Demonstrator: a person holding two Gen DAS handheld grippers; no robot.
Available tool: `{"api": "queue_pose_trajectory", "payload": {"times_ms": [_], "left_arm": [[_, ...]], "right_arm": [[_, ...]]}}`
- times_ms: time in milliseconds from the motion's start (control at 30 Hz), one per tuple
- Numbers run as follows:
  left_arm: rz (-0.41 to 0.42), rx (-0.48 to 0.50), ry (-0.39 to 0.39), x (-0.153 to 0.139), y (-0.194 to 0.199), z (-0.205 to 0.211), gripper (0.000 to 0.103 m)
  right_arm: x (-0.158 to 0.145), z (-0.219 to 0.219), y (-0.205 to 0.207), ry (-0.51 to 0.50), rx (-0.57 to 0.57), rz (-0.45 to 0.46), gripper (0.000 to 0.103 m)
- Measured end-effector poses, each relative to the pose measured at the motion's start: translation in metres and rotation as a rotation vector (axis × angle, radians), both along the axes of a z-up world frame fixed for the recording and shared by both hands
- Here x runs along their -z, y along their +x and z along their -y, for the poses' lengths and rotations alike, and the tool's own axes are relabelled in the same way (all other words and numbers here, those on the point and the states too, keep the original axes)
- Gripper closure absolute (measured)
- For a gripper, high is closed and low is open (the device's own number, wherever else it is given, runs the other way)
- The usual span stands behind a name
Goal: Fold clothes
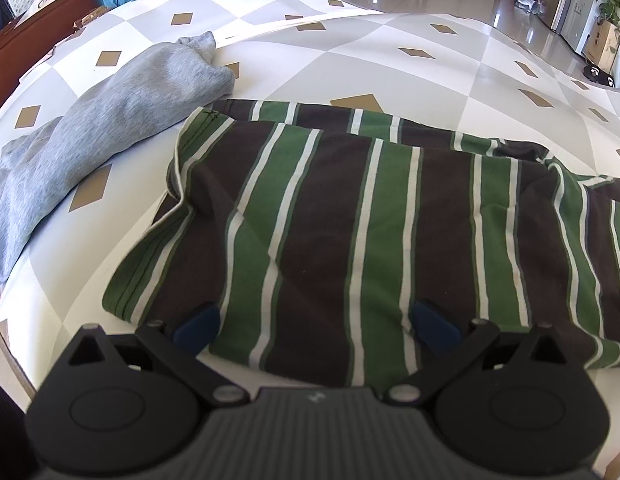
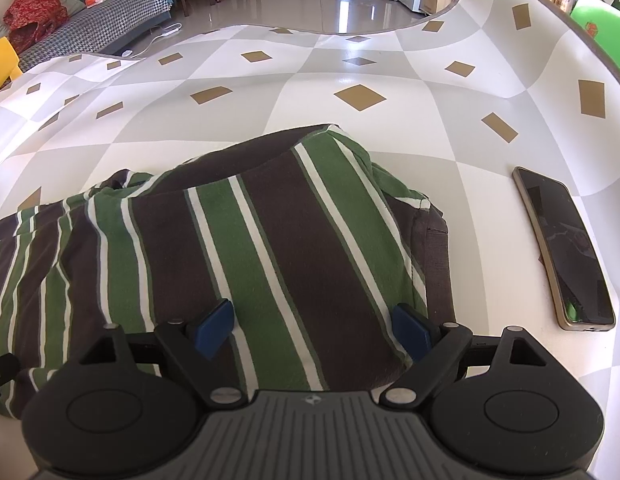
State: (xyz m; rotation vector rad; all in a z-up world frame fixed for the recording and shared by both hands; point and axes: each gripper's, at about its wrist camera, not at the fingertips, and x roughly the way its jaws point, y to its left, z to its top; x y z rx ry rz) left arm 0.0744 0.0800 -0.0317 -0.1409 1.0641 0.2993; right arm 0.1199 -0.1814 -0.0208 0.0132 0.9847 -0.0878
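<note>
A brown shirt with green and white stripes (image 1: 349, 220) lies partly folded on the checked table cover (image 1: 389, 60). My left gripper (image 1: 315, 326) hovers over the shirt's near edge, jaws wide apart, blue pads (image 1: 200, 326) clear of the cloth. In the right wrist view the same shirt (image 2: 270, 240) shows its right end, a brown collar strip at its side. My right gripper (image 2: 313, 330) stands open above that end, with only flat cloth under the gap. A grey garment (image 1: 110, 120) lies crumpled to the left of the shirt.
A dark phone (image 2: 565, 248) lies on the cover (image 2: 349, 64) right of the shirt. The table's far edge curves away to a shiny tiled floor. A checked sofa (image 2: 102, 20), chairs and a fridge stand beyond.
</note>
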Motion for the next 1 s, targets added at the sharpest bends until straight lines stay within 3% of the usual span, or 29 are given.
{"api": "queue_pose_trajectory", "payload": {"times_ms": [567,833,1000], "left_arm": [[-0.021,0.011,-0.001,-0.003,-0.01,-0.004,0.0],[0.005,0.065,0.023,-0.013,-0.008,0.007,0.0],[0.017,0.097,0.0,-0.016,-0.007,0.014,0.0]], "right_arm": [[-0.005,-0.004,-0.017,-0.008,0.01,0.003,0.019],[-0.019,-0.022,-0.039,0.0,-0.084,0.049,0.02],[-0.011,-0.036,-0.047,-0.023,-0.157,0.004,0.02]]}}
